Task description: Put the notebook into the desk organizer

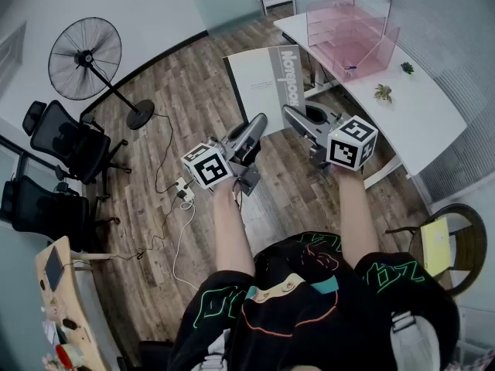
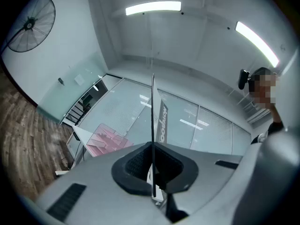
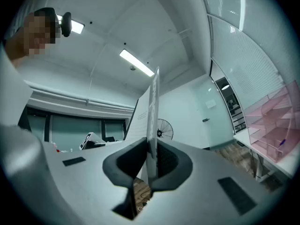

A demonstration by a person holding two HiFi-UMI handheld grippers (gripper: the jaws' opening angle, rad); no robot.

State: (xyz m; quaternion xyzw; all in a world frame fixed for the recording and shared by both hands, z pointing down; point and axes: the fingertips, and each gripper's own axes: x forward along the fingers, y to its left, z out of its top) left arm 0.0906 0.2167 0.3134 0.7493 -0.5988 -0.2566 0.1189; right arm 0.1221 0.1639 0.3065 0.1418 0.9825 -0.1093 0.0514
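Two edge grips carry the slim white-and-grey notebook (image 1: 263, 76): my left gripper (image 1: 259, 124) and right gripper (image 1: 289, 114) are each clamped tight on its near edge. It hangs in the air, well apart from the pink translucent desk organizer (image 1: 349, 33) on the white bench (image 1: 421, 118). If my hands drift unevenly, it could twist, slip, or catch the organizer's wall.
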